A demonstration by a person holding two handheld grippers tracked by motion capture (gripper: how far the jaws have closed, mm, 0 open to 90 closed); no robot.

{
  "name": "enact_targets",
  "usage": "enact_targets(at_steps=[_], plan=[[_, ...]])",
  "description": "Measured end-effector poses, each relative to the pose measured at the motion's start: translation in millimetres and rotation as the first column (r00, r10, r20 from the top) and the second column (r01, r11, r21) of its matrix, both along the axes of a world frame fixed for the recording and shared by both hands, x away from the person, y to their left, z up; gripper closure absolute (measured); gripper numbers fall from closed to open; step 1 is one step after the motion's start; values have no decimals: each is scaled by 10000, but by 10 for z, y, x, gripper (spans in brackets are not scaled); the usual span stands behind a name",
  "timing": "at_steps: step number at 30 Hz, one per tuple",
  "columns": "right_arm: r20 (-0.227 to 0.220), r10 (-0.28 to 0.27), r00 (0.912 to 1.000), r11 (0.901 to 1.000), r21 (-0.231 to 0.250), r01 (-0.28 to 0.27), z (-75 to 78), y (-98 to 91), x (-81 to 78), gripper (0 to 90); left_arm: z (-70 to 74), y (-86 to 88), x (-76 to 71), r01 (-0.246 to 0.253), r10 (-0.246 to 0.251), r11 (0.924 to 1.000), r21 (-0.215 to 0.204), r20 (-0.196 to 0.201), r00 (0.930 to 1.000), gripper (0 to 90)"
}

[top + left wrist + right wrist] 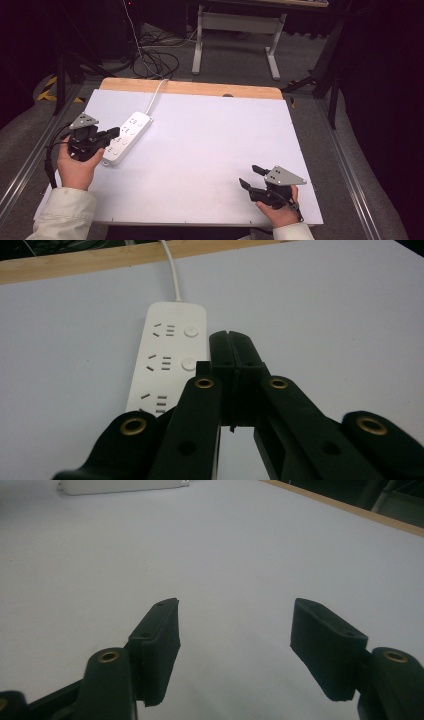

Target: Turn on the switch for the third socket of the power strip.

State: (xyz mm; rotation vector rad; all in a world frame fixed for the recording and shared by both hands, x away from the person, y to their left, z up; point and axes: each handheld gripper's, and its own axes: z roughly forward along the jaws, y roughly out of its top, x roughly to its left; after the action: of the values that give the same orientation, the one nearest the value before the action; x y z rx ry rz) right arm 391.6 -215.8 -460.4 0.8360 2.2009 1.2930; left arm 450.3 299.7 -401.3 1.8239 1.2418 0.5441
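Even overhead light, dark surroundings, close views soft.

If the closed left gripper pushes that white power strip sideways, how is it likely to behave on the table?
The white plastic power strip looks rigid and lies flat, so it probably slides rather than tips. The matte white tabletop looks smooth, so it may slide easily. Its white cable trails off the far edge and could make it pivot when the left gripper pushes.
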Motion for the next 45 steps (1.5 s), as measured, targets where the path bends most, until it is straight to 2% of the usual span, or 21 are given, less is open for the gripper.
enact_targets(at_steps=[8,12,15,16,21,24,29,35,41,45], plan=[[-6,10,10000,10000,-2,-10,0,-6,2,367,-82,-15,129,-184,186,9997,146,-133,9997,900],[-8,1,10000,10000,-17,-1,-2,-7,3,367,-121,-15,161,-243,241,9995,225,75,9997,900],[-4,-16,10000,10000,-40,16,-1,-7,2,367,-139,-20,177,-165,164,9998,128,105,9998,900],[6,-9,10000,10000,-31,9,-1,-3,2,367,-150,-28,186,-134,132,9995,288,94,9999,900],[20,0,10000,10000,-24,0,-1,-5,-1,367,-231,-48,232,-41,48,9978,662,-91,9999,900],[21,10,10000,10000,-24,-10,0,-5,-1,367,-328,-35,273,-97,122,9972,742,-332,9994,900],[10,24,10000,10000,-40,-24,1,-7,0,367,-400,-24,302,-51,103,9953,966,-531,9985,900],[-2,43,10000,10000,-39,-43,0,-5,-1,367,-461,-35,328,38,64,9906,1364,-739,9972,900],[-32,53,10000,10000,-60,-53,-2,-2,-1,367,-503,-62,352,128,21,9873,1585,-932,9956,900],[-39,58,10000,9999,-83,-58,-6,0,3,367,-537,-96,380,304,-80,9818,1872,-1192,9928,900]])
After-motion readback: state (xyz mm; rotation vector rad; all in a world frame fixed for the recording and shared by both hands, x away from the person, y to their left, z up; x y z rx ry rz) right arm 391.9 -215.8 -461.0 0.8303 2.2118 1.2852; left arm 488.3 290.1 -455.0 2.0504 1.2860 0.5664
